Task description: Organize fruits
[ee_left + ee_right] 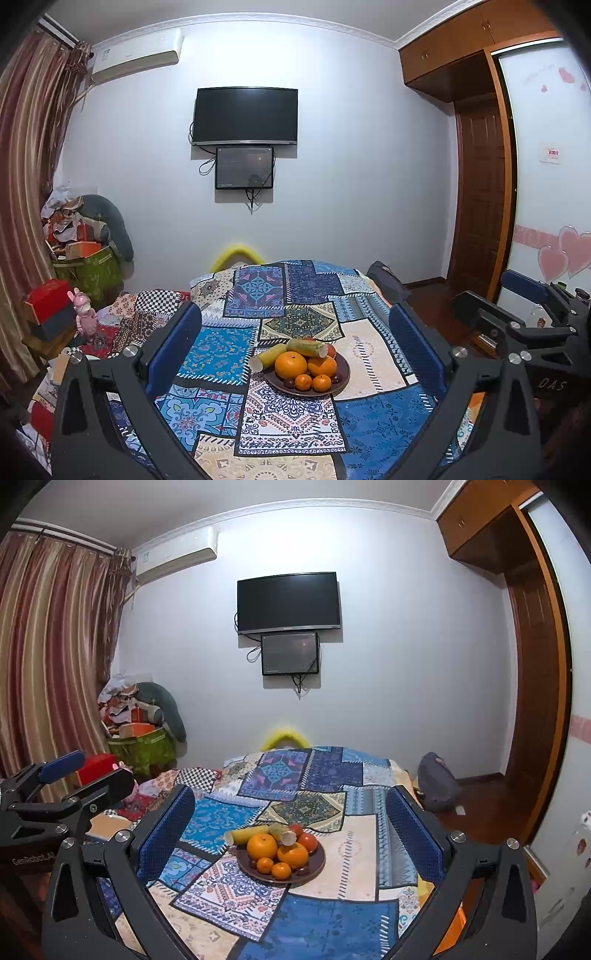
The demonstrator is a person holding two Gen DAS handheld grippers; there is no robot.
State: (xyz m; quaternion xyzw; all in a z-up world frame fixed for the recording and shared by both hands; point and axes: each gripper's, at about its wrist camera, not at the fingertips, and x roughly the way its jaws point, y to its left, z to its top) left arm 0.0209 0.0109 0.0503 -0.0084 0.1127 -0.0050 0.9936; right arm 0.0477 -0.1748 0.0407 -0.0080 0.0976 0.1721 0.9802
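The brown plate point(341, 382) at lower centre holds oranges point(290, 364), sugarcane pieces point(306, 348) and half-hidden tomatoes point(307, 842); left gripper point(295, 354) and right gripper point(291, 834) both stand wide apart, empty.

A plate point(341, 384) is set near the middle of a cloth-covered worktop point(384, 417). On the plate, two large oranges point(290, 364) are placed side by side, with two small ones point(321, 383) before them at the near rim. Behind the oranges, two long pieces of fruit point(267, 357) are laid across, one partly over the plate's left edge. On the far wall, a television point(245, 116) is mounted, with a smaller screen point(244, 168) directly beneath it. A heap of boxes point(83, 254) is piled in the far left corner.
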